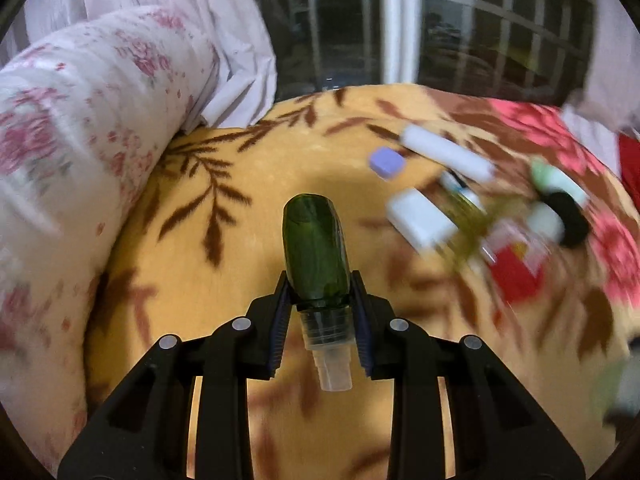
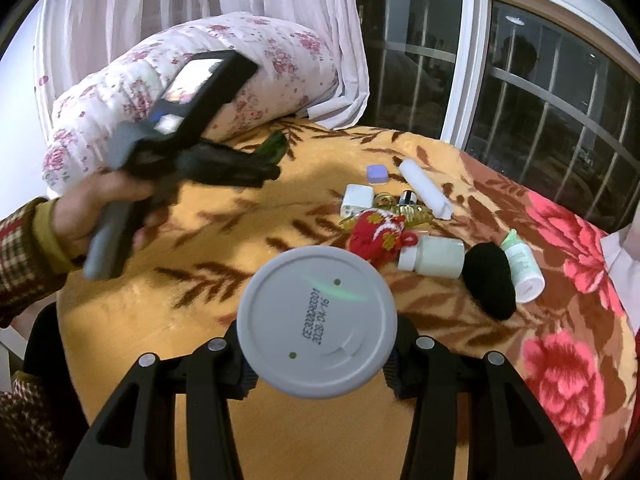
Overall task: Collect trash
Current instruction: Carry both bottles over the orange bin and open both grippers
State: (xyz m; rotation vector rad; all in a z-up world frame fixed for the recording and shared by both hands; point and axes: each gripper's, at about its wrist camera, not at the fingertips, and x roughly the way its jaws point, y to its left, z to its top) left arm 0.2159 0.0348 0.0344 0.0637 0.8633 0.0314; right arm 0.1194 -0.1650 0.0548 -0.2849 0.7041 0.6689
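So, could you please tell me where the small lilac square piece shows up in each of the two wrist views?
Left wrist view: the lilac square piece lies on the blanket, upper right of centre, just left of the white tube.
Right wrist view: it sits above centre, again left of that tube.
Shared landmark: the white tube.

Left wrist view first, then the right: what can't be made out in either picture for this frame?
- Left wrist view: the pile of small items on the blanket is smeared by motion blur; labels unreadable.
- Left wrist view: the green bottle points away, so its far end is unseen.
- Right wrist view: the grey container shows only its round end; its body is hidden behind that.
- Right wrist view: the left gripper is blurred; only a green tip shows.
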